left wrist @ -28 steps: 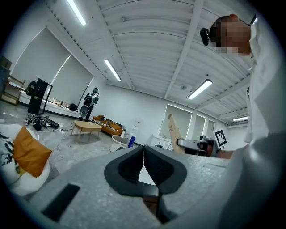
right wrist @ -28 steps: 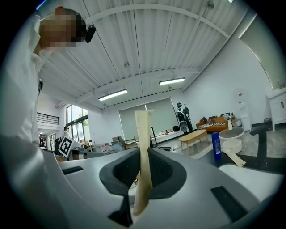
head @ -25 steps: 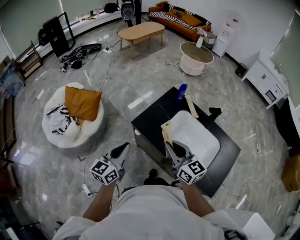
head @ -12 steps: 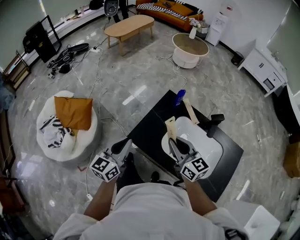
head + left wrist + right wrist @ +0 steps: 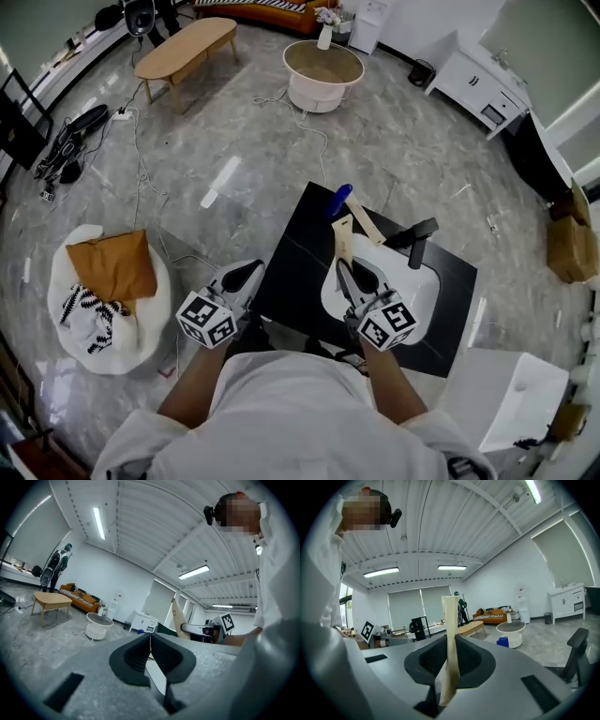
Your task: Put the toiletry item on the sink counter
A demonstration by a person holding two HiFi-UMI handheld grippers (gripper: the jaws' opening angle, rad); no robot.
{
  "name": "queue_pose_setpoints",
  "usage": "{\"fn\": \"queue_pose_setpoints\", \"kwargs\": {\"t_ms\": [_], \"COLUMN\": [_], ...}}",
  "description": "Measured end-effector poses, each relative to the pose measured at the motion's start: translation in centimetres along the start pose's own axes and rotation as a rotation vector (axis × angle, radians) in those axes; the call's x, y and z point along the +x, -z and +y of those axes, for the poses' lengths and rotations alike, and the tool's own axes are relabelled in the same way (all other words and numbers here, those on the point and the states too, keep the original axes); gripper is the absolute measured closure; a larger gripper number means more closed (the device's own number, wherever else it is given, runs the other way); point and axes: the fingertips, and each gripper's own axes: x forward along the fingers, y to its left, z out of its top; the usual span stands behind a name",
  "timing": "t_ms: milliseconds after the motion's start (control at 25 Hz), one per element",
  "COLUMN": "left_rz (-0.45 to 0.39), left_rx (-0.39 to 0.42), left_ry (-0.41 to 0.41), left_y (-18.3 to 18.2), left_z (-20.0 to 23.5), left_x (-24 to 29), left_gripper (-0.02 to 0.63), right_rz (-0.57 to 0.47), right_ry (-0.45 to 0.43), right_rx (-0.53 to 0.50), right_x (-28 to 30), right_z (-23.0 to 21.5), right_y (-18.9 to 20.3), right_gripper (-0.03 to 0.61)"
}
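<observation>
Fingers of the right gripper clamped on a cream toiletry tube, partway along its length, flat end pointing up and away. Held upright above the near-left rim of the white sink basin, probably to carry it clear of the edge before picking a bare spot. Not yet set on the black counter. Likely next: down onto the dark surface beside the basin, then release.

Nothing visible inside the basin, though part of it hidden behind the gripper. Past the far rim, lying flat on the counter, a second cream tube-like item. At the far corner, a blue bottle. Beside the basin, a black faucet.

Left gripper pressed together on nothing, parked off the counter's left edge over the floor, seemingly just kept out of the way.
</observation>
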Motion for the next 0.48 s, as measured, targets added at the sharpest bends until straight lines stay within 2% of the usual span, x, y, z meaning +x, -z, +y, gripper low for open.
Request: {"fn": "queue_pose_setpoints", "kwargs": {"t_ms": [280,480], "left_rz": [0.089,0.126], "left_rx": [-0.002,-0.016], "left_ry": [0.16,0.176], "left_y": [0.5,2.3], "left_z": [3.0,4.6], "left_x": [3.0,5.0], "left_gripper": [0.595,0.595], "right_rz": [-0.002,0.087], "right_ry": [0.171,0.189], "right_rx": [0.0,-0.014], "right_x": [1.8,2.4], "right_z": [-2.4,-3.3], "right_y": [-0.3,2.4], "right_gripper": [0.535,0.535]}}
